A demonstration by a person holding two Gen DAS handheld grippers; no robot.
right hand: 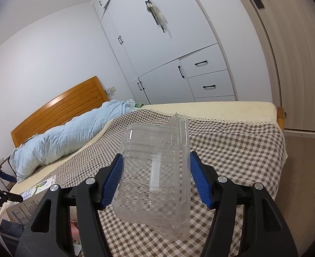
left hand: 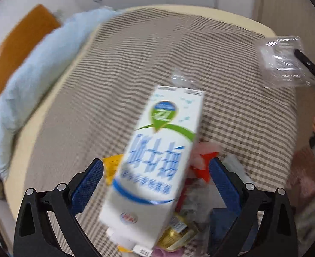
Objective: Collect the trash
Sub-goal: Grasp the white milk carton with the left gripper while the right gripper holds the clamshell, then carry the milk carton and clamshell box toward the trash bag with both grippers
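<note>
checked cloth (right hand: pixel 232 145) covers the bed; white wardrobe (right hand: pixel 168 53) behind.

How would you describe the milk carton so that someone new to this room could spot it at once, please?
Find the bed with the brown-and-white checked cover. Near its front edge lies a small heap of wrappers. Above that heap, between the open blue pads of the left gripper, is the milk carton: a tall white box with blue lettering and a green swoosh, the largest and only box-shaped piece there.

Both grippers alike: left gripper (left hand: pixel 156 172) and right gripper (right hand: pixel 155 177) have black angular linkage arms, round silver screws at joints, ribbed blue pads (right hand: pixel 112 182) on fingers.
</note>
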